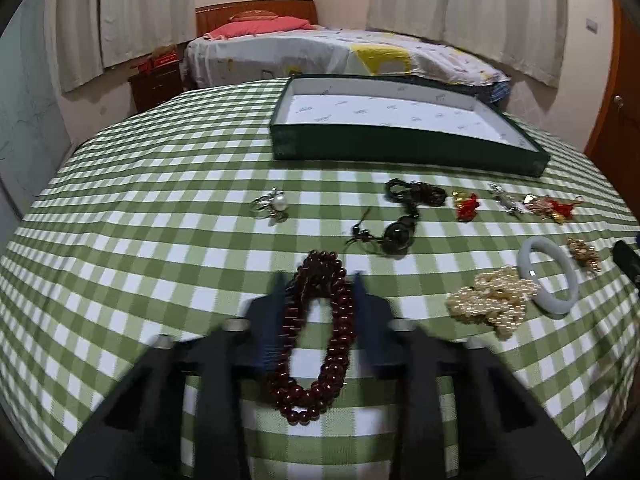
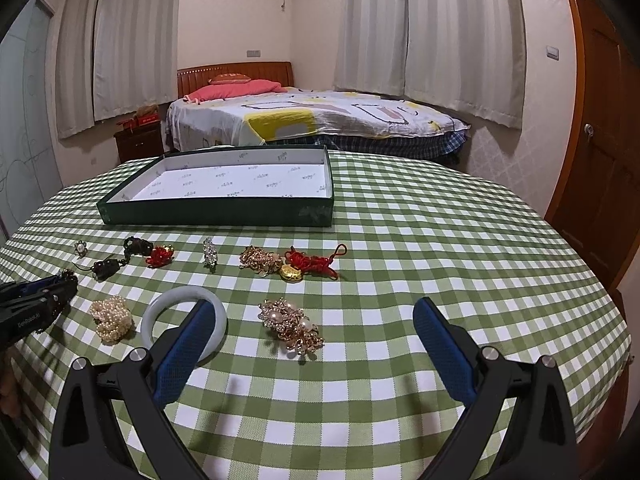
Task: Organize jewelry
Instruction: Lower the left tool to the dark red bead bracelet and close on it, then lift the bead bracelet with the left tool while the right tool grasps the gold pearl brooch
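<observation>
In the left wrist view my left gripper point(image 1: 318, 280) is shut on a dark red bead necklace point(image 1: 320, 340), which hangs in loops between the fingers over the checked cloth. Ahead stands a green tray with a white floor point(image 1: 400, 148), nothing in it. My right gripper point(image 2: 316, 312) is open and empty above the table, with a gold and pearl brooch point(image 2: 292, 326) between its fingers and a pale jade bangle point(image 2: 176, 300) by its left finger. The left gripper also shows at the left edge of the right wrist view point(image 2: 36, 300).
Loose jewelry lies on the green checked table: a pearl ring point(image 1: 276, 204), a black cord pendant point(image 1: 400, 220), a red knot charm point(image 1: 466, 204), a pearl strand heap point(image 1: 492, 300), a gold chain point(image 2: 260, 262), a red cord with gold ingot point(image 2: 312, 266). A bed stands behind.
</observation>
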A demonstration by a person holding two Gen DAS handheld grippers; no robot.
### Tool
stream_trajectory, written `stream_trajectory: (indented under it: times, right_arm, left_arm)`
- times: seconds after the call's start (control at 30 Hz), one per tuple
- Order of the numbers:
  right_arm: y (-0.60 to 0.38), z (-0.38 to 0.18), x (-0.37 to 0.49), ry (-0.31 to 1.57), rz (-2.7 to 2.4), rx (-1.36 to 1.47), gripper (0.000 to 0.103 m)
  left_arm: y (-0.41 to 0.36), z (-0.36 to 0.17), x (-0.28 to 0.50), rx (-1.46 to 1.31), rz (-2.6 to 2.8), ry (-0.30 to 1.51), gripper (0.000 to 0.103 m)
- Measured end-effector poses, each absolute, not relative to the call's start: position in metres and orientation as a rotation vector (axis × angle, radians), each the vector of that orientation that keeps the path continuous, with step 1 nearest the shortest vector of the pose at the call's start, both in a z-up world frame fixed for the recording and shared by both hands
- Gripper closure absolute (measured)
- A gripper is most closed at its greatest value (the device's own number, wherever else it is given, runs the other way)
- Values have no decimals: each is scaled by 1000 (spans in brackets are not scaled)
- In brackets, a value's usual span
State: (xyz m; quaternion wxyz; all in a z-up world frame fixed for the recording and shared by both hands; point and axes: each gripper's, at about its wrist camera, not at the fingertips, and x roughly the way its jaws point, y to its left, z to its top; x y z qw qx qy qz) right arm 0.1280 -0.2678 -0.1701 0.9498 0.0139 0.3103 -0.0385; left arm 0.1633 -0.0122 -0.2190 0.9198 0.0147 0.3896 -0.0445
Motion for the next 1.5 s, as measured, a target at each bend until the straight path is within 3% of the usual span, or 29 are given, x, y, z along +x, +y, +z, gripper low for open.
stream_trajectory:
  times: [0.27,0.93,1.0,1.07,1.2,1.4,1.47,1.5]
  right_arm:
    - [-267,-172,131,639,-76,28,6]
    - [-264,-190,161,777,-32,65,8]
    - [-264,-192,163,791,-24,66,14]
    - [-266,-192,163,797,-20,77,36]
    - [-270,-194,163,813,-20,89,39]
    - [-269,-195,164,821,-22,64,53]
    - [-268,-195,163,815,-6,63,66]
    - [-267,-195,162,814,-2,61,67]
  left_arm:
    - [-10,-218,164,16,-79,798,86]
    - [5,-215,168,-22,-47,802,86]
    - [6,-215,168,-25,-46,803,86]
    - [7,-215,169,-28,-44,803,86]
    - [7,-215,169,-28,-44,803,86]
    - [8,-215,170,-30,-41,804,86]
    - [9,-215,170,-30,-41,801,86]
    - [9,-214,170,-31,-41,800,86]
